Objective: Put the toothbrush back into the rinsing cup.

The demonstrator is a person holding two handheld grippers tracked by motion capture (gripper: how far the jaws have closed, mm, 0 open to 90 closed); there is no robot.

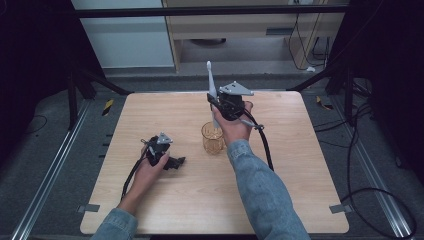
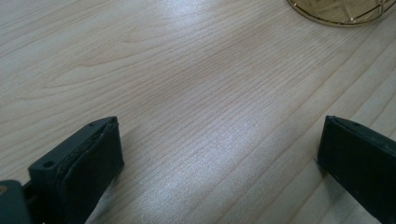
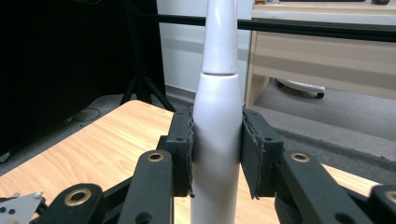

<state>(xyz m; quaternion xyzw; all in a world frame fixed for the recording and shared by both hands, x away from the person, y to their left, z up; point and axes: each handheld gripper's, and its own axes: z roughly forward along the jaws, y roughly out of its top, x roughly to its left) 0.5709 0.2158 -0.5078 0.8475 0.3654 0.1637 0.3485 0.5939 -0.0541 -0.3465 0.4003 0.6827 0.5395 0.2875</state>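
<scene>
My right gripper (image 1: 216,103) is shut on a white electric toothbrush (image 1: 211,80), held upright above an amber glass cup (image 1: 212,138) near the table's middle. In the right gripper view the toothbrush (image 3: 217,112) stands clamped between both black pads (image 3: 182,140), its top running out of frame. My left gripper (image 1: 176,162) rests low on the table to the left of the cup, jaws wide apart and empty. In the left gripper view the cup's golden base (image 2: 343,11) sits at the top right, beyond the open gripper (image 2: 219,158).
The wooden table (image 1: 285,165) has bare room on its right and near sides. Black cables trail from both grippers and lie on the floor to the right (image 1: 365,150). A white cabinet and wooden furniture stand beyond the far edge.
</scene>
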